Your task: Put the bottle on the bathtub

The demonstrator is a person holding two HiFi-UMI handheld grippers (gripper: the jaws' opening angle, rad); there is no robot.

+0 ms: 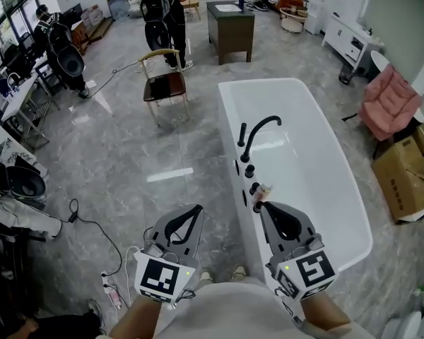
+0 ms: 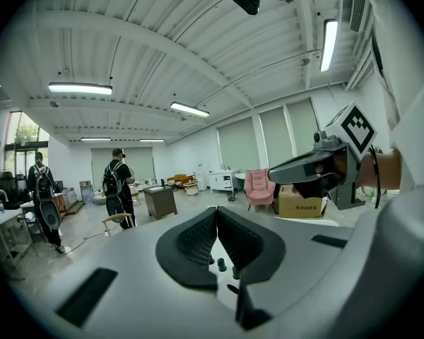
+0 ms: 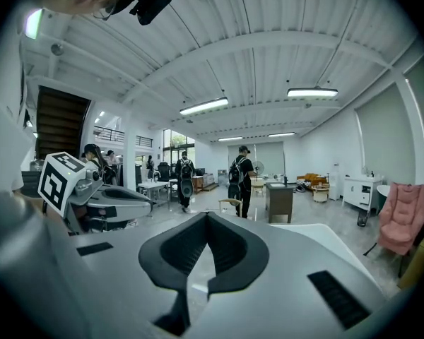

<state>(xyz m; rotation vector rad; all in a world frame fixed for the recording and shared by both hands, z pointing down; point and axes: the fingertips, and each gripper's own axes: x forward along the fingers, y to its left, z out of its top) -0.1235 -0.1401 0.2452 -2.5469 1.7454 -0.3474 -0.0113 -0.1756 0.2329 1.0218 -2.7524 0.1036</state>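
Observation:
The white bathtub [image 1: 318, 189] stretches ahead on the right, with a black faucet [image 1: 258, 134] and black knobs [image 1: 249, 169] on its near-left rim. A small pale thing, apparently the bottle [image 1: 263, 188], stands on that rim just past the tips of my right gripper [image 1: 262, 205]. The right gripper is shut and empty; its jaws meet in the right gripper view [image 3: 207, 215]. My left gripper [image 1: 198, 208] hovers over the floor left of the tub, shut with nothing in it [image 2: 216, 210]. Through the gap under its jaws, the tub knobs [image 2: 220, 262] show.
A wooden chair [image 1: 164, 83] stands on the grey floor left of the tub, a dark cabinet [image 1: 231, 28] beyond it. A pink armchair [image 1: 389, 101] and a cardboard box [image 1: 403, 171] sit to the right. Two people with backpacks [image 1: 162, 9] [image 1: 60, 48] stand far back. Cables [image 1: 92, 224] lie at left.

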